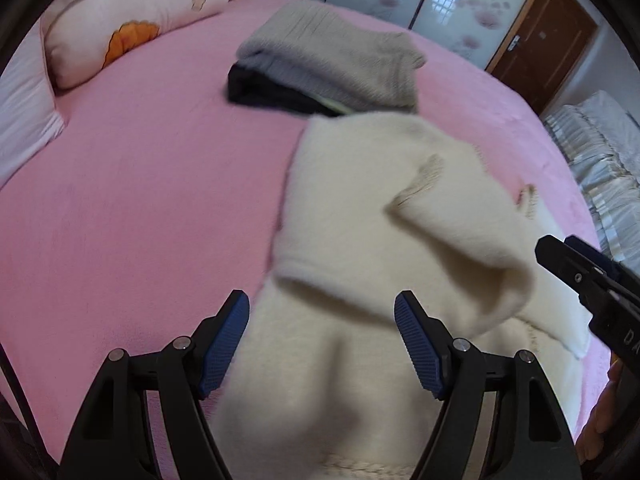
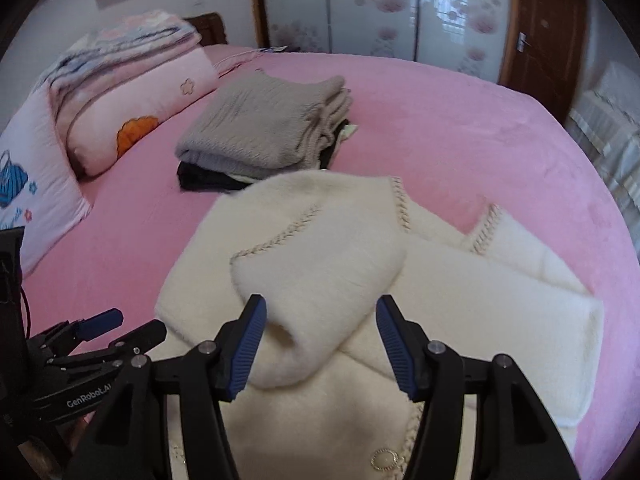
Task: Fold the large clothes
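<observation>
On the pink bed sheet (image 2: 460,128), centre-to-near side, lies the cream fuzzy cardigan (image 2: 320,264), partly folded: a sleeve or front panel w/ braided trim is laid across the body, its rolled edge pointing back toward the right wrist cam, while another panel stretches out flat toward 3 o'clock. In the left wrist view the same garment sits from centre to 5 o'clock, one flap draped over. Judged step: mid-fold, sleeves/sides brought in, no final halving yet. Left gripper (image 1: 322,340) has its tongs apart, blue pads either side of the cream fabric w/o pressing on it, so nothing held. Right gripper (image 2: 320,344) is likewise spread, pads flanking the rolled edge but clear of it; it also shows at 3–4 o'clock in the left view. Next move prob calls for both tongs to drop onto the near hem or near corners, pinch thru both layers, then lift and carry the near half over toward 12 o'clock, keeping corners level so the laid-over panel doesn't slide off. Fabric looks thick and fluffy, so a shallow bite may slip. Beyond it at 12 o'clock sits a done stack: grey knit sweater (image 2: 264,124) atop a dark garment (image 2: 200,180). Further out at 10 o'clock are a pink pillow (image 2: 132,108) and folded blankets; wardrobe doors (image 2: 372,8) at the back.
</observation>
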`<move>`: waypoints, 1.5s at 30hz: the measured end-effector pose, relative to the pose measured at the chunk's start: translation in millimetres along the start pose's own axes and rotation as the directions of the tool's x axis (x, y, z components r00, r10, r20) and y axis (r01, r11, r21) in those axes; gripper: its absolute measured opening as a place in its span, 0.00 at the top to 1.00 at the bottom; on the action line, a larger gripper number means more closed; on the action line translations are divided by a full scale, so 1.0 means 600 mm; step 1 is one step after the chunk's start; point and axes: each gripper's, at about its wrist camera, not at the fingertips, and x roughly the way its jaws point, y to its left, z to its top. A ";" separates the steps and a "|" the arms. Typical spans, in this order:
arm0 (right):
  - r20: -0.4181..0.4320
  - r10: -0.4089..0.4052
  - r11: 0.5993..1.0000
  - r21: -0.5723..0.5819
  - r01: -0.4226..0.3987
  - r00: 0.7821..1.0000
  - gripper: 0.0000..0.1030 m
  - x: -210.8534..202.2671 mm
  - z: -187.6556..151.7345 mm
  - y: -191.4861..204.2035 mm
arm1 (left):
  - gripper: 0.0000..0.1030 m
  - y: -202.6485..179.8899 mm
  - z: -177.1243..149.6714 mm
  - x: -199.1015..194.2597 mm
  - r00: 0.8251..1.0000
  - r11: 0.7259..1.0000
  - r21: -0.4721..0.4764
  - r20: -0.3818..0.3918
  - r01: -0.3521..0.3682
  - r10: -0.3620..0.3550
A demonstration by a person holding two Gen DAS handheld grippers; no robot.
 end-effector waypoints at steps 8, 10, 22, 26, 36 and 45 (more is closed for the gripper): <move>-0.070 -0.211 0.940 -0.290 0.182 0.975 0.39 0.100 -0.001 0.077 | 0.28 0.017 -0.012 0.042 0.998 1.000 -0.006 -0.054 0.024 -0.025; -0.099 -0.221 0.936 -0.300 0.182 0.970 0.39 0.115 0.000 0.071 | 0.28 0.019 -0.012 0.053 0.997 1.000 -0.010 -0.069 0.030 -0.030; 0.034 -0.110 0.983 0.149 0.104 0.993 0.89 0.006 0.009 -0.111 | 0.28 0.000 -0.010 0.067 0.998 1.000 -0.017 -0.065 0.020 -0.021; -0.104 -0.063 0.950 0.297 0.091 0.993 0.68 0.031 -0.076 -0.185 | 0.28 -0.012 -0.013 0.068 0.998 1.000 0.012 -0.069 0.005 -0.004; -0.092 0.094 0.875 0.482 -0.038 0.991 0.45 0.010 -0.149 -0.280 | 0.27 -0.041 0.008 0.034 0.999 0.994 0.108 -0.034 0.008 -0.004; -0.080 0.109 0.846 0.531 -0.050 0.991 0.44 0.064 -0.107 -0.357 | 0.27 -0.048 0.107 0.075 0.997 0.980 0.186 -0.004 -0.076 0.078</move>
